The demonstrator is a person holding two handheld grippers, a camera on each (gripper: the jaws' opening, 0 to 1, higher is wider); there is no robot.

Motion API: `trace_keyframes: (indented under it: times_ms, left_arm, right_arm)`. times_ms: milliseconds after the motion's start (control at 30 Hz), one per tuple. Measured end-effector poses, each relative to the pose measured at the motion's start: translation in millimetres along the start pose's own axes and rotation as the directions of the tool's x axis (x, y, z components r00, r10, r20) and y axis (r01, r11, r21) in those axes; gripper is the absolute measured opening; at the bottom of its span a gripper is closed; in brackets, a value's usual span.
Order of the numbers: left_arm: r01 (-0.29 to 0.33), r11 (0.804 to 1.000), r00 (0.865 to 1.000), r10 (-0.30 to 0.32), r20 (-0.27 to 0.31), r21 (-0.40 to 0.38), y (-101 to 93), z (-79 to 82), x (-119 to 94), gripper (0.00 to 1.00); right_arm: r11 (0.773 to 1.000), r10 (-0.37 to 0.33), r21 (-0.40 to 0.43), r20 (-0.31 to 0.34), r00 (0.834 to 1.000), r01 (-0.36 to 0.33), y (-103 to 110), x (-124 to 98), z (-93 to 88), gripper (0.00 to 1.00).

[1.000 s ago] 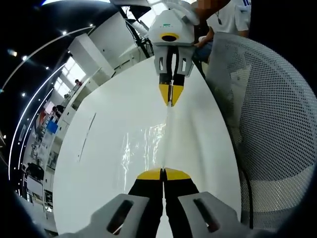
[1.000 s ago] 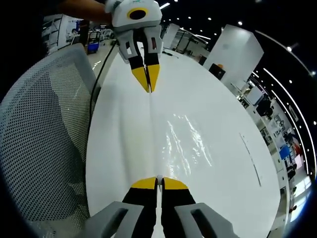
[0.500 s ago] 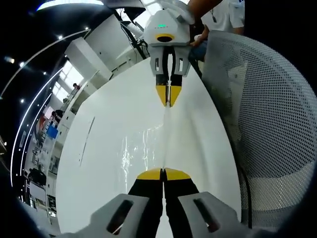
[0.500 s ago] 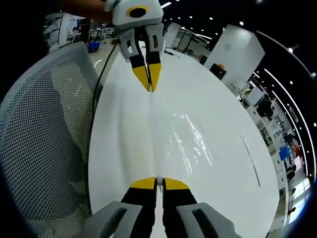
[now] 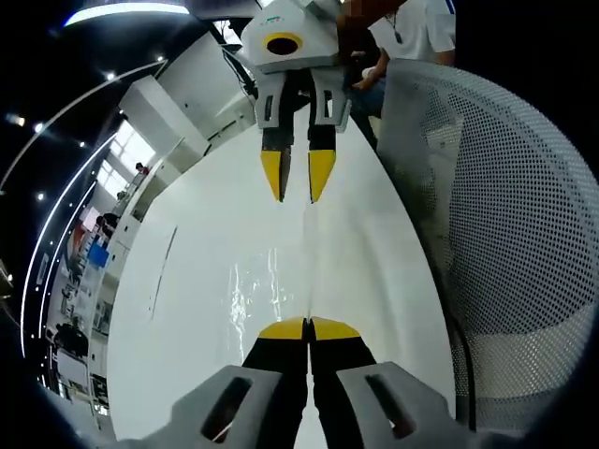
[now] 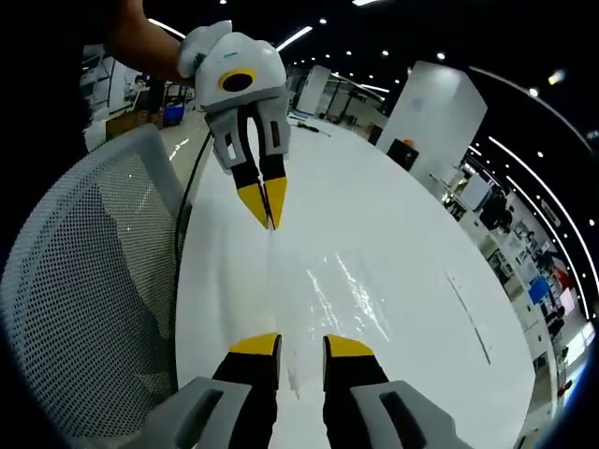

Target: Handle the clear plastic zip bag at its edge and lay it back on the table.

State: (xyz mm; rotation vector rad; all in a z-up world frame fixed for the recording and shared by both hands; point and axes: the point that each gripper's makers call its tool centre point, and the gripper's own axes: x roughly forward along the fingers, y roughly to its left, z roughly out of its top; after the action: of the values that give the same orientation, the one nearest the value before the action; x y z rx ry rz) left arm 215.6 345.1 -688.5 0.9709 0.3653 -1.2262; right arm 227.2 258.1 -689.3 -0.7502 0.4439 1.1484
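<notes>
Right gripper (image 6: 301,344) gapes, letting go; left gripper (image 5: 308,327) pinches the bag (image 5: 281,281) edge at 6 o'clock, steadying it onto the table (image 5: 206,253).

No text, label, brand or number can be read in either view. The person's white shirt (image 5: 426,23), at the upper right of the left gripper view, carries a small blue mark near the sleeve, too blurred to make out.
</notes>
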Motion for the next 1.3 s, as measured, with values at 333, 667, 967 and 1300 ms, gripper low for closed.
trace_keyframes:
  times_ms: [333,667,967,1300]
  left_arm:
    - [-0.005,1.0,1.0,0.005,0.009,0.007,1.2,4.2,-3,0.0]
    - [0.008,1.0,1.0,-0.008,0.014,0.001,-2.5,1.3,-4,0.0]
    - [-0.004,0.999,0.997,0.008,0.078,-0.052,-3.4,15.8,-12,0.18]
    - [0.009,0.999,0.996,-0.014,0.093,0.044,-13.7,42.2,2,0.15]
  right_arm:
    - [0.998,0.049,-0.033,-0.004,0.999,-0.049,6,24,9.2,0.11]
    - [0.995,0.094,-0.039,-0.014,0.995,-0.095,19,33,11.1,0.0]
    - [0.996,0.084,-0.006,-0.02,0.996,-0.084,16,36,13.8,0.0]
    - [0.996,0.085,0.007,-0.026,0.996,-0.084,15,37,16.6,0.0]
